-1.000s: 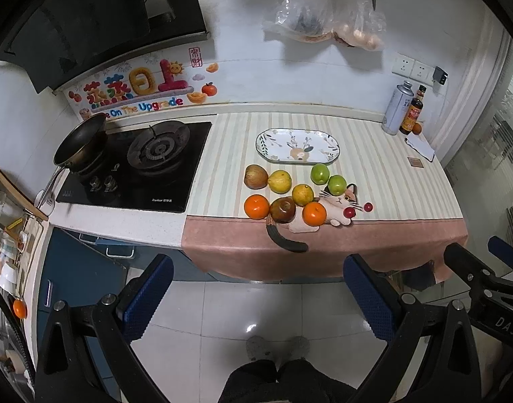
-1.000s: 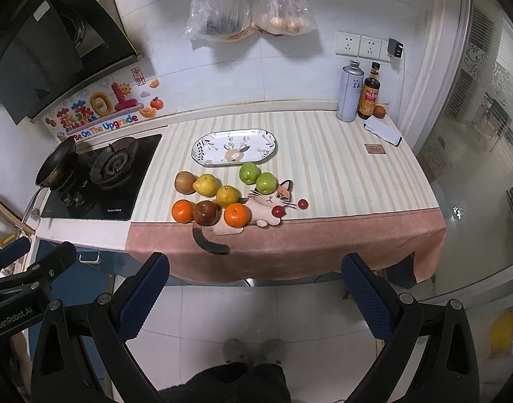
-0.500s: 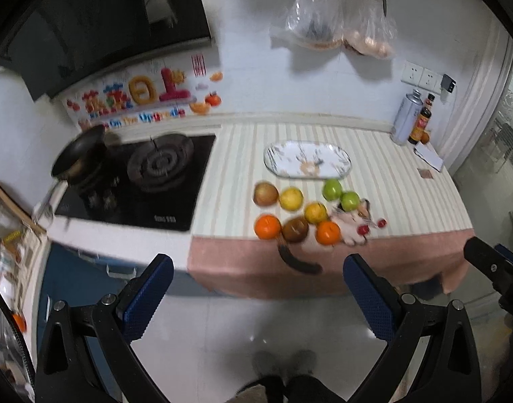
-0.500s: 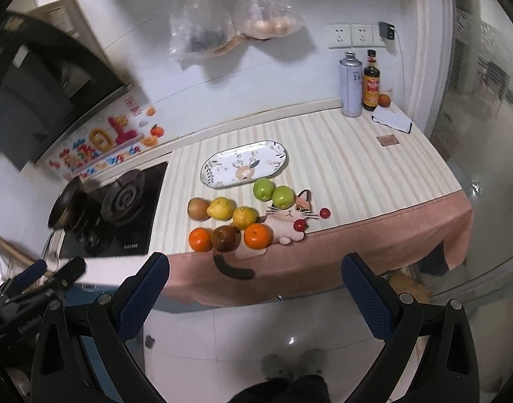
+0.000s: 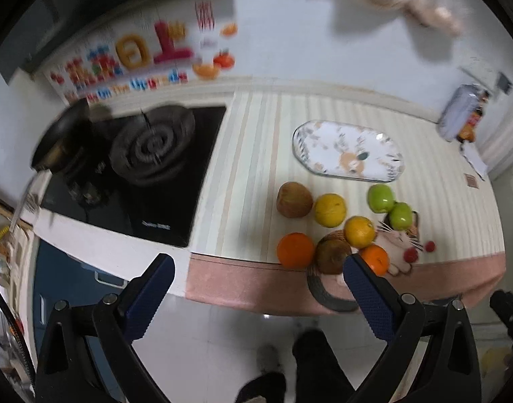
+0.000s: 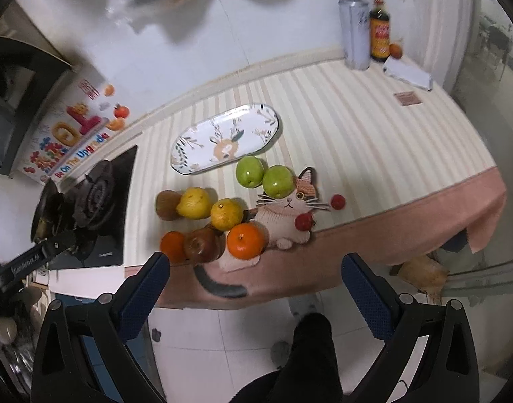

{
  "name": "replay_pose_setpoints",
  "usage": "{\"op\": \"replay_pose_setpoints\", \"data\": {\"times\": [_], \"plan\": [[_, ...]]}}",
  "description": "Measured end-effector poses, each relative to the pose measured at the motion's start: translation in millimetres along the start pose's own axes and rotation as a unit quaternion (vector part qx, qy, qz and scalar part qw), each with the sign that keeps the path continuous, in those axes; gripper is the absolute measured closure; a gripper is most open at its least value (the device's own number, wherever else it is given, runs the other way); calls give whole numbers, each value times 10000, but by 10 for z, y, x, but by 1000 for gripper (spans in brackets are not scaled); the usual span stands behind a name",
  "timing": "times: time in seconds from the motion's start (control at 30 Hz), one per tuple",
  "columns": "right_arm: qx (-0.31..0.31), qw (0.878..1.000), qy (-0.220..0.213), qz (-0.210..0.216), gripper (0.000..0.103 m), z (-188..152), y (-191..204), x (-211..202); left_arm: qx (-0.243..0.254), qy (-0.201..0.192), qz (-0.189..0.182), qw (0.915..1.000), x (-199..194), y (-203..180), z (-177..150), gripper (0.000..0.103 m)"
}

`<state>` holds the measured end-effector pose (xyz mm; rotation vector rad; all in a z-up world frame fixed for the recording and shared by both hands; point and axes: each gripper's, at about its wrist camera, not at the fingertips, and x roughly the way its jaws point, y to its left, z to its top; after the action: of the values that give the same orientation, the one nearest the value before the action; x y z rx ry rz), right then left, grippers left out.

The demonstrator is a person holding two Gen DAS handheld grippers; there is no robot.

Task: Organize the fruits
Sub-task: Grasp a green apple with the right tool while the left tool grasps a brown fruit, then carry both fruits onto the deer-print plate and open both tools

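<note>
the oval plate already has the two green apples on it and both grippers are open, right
Not quite. The oval plate is bare: the right wrist view shows the two green apples on the striped cloth beside it, next to the cat mat. The rest holds: the left gripper and right gripper are both open, holding nothing.

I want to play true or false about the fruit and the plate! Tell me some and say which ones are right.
1. The oval plate already holds fruit. False: it is bare; all the fruit lies on the counter beside it.
2. Two green apples sit side by side, touching. True.
3. The right gripper is holding an orange. False: its fingers are open and hold nothing.
4. The cat mat lies near the counter's front edge. True.
5. The left gripper is open. True.
</note>
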<state>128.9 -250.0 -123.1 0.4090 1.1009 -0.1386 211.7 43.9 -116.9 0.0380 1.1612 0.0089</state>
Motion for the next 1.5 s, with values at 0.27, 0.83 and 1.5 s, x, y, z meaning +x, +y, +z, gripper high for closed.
{"op": "replay_pose_setpoints", "data": {"times": [0.27,0.83,1.5], "plan": [[-132,9969,780,6,5,778,-58,1261,-598,1132,-153,9916,1202,-110,543,6],[-137,9778,2080,-213,17,1027,-259,2742,-631,2583,-334,9634,2674,-376,879,6],[-437,9759,2132,-172,45,990,-42,2960,-345,2474,-565,9667,2729,-401,869,35]]}}
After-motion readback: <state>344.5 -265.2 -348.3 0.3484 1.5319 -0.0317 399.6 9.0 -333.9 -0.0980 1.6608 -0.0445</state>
